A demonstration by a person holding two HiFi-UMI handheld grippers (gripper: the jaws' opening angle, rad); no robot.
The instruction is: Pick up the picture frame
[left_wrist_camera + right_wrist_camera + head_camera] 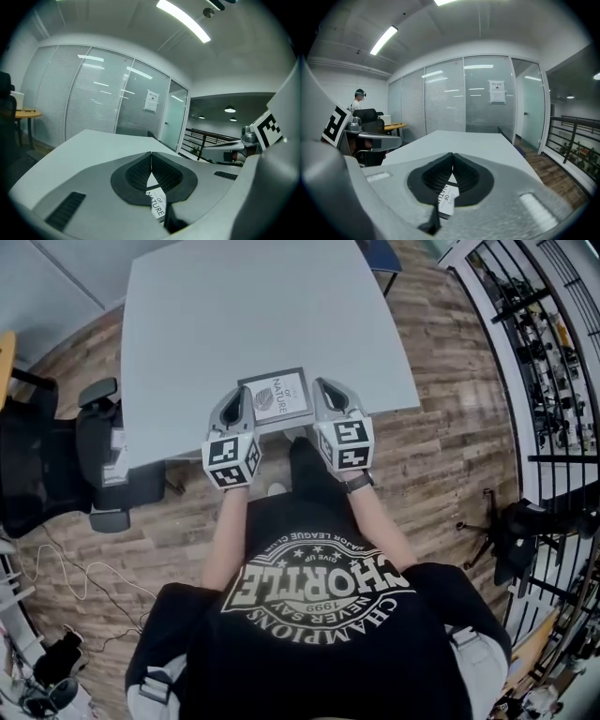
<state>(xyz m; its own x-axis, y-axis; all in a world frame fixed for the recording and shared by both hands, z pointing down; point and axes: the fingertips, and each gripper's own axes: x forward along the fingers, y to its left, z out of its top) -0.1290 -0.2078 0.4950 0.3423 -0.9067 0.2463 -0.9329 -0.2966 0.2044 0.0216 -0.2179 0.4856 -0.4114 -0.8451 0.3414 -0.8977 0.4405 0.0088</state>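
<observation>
Now, frame: picture frame (277, 397) lies flat at the near edge of the grey table (253, 306).
Grippers: left gripper (241, 393) and right gripper (324, 387) flank it, jaws pressed together, empty.
Around: black office chair (56, 465) left of the table.

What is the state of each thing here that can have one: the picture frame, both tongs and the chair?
picture frame: lying face up near the table's front edge, not gripped.
left tongs: shut, empty, beside the frame's left side.
right tongs: shut, empty, beside the frame's right side.
office chair: unoccupied, next to the table.
</observation>
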